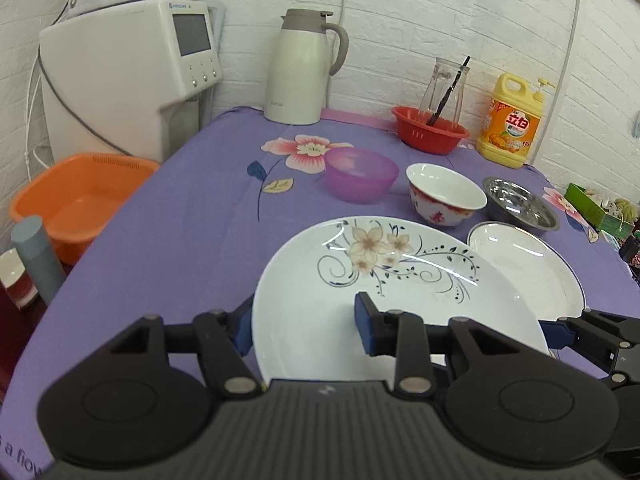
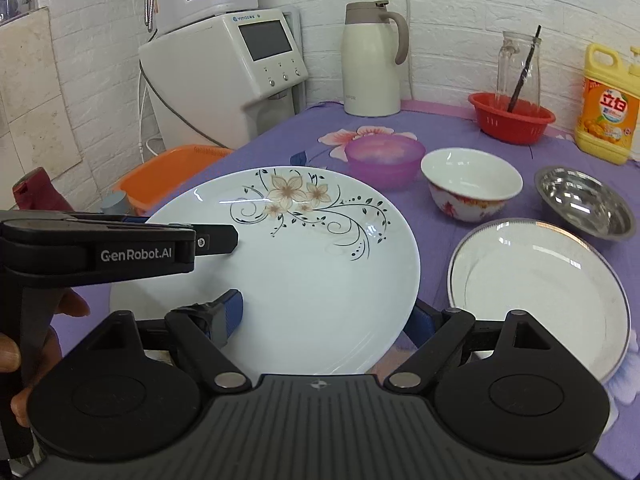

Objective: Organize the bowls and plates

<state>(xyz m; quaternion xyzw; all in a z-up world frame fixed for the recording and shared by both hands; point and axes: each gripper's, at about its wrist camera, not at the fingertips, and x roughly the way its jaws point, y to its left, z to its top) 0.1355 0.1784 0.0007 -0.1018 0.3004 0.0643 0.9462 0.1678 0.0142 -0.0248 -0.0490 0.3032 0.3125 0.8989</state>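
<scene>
I have the big flowered plate (image 1: pixel 384 280) pinched from both sides and lifted off the tablecloth (image 1: pixel 180 220). My left gripper (image 1: pixel 306 326) is clamped on its left rim, one blue pad on top of the glaze and one beneath; my right gripper (image 2: pixel 324 316) bites the near rim the same way. The plate is round, shallow, glossy white china with beige blossoms and black scrolls.

Just to its right a second plate (image 2: pixel 540 292) lies flat on the cloth, plain white with a thin metallic rim. Behind it stand three bowls in a row: a translucent purple plastic bowl (image 2: pixel 384 160), a white china bowl (image 2: pixel 472 184) with red pattern outside, and a shiny steel bowl (image 2: pixel 584 204).

The cloth is smooth purple fabric printed with pink flowers. At the back stand a cream thermos jug (image 2: pixel 372 60), a red basket (image 2: pixel 512 116) holding a glass bottle, and a yellow detergent jug (image 2: pixel 608 108). White brick-pattern wall (image 2: pixel 460 8) behind.
</scene>
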